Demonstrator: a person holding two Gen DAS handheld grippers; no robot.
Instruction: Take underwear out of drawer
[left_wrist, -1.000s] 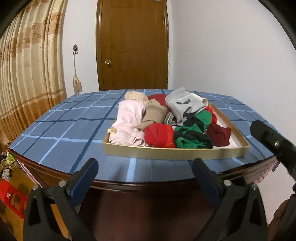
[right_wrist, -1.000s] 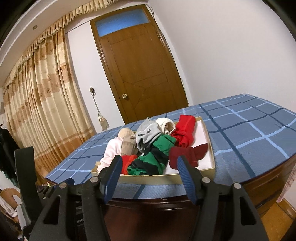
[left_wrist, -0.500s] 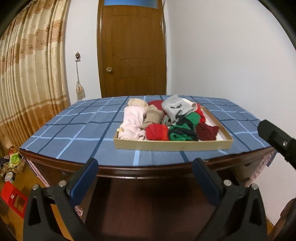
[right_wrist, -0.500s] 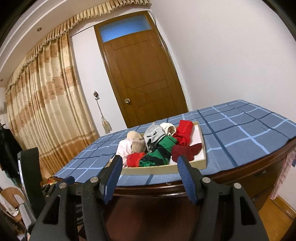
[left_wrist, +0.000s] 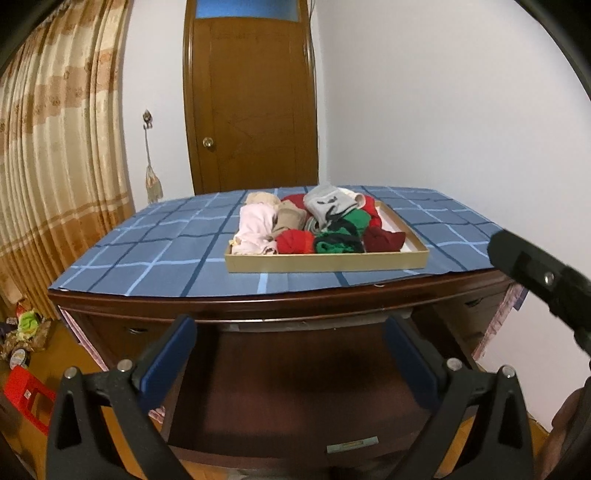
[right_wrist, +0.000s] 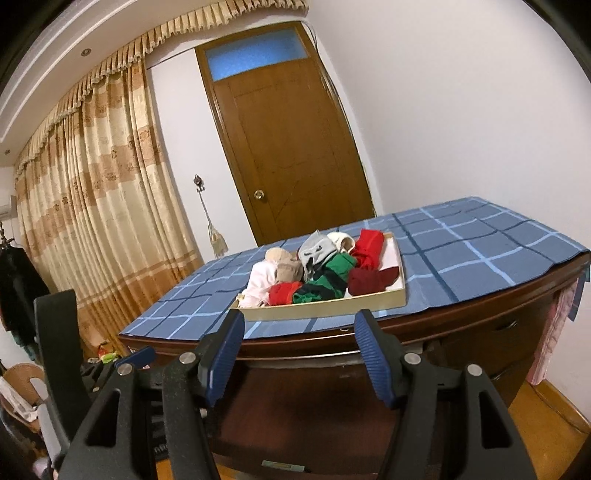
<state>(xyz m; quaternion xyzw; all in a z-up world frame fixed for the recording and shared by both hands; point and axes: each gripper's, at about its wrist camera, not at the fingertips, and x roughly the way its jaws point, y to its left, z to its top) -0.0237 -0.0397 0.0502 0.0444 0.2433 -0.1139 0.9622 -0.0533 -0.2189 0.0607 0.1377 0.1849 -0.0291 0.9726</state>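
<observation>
While both tools are held back from the near edge of the worktop (left_wrist: 155, 254), nothing is gripped by either: the left tool (left_wrist: 291, 354) is seen with its two blue-padded fingers set wide apart, and the right tool (right_wrist: 299, 354) is seen with its two ribbed blue fingers parted with only air between them. Both are aimed somewhat downward toward the dark wooden front below the worktop edge, and the right tool's black body is glimpsed at the right border of the left wrist view. One shallow tan drawer (left_wrist: 325, 262) is seen resting on the blue checked cloth (right_wrist: 480, 254) that covers the worktop, its long axis running away from the cameras toward the single brown door (left_wrist: 255, 110), its short front wall facing the tools. The underwear (left_wrist: 314, 225) is piled inside this drawer, filling the left and middle parts, while a strip of bare white floor is left along the right wall. About nine bundled pieces can be counted, though an exact count cannot be told where they overlap: one pale pink, two beige, one grey, one cream, one or two bright red, one dark red, and green-and-black pieces. One long pleated curtain (right_wrist: 92, 206) is hung on the left wall.
</observation>
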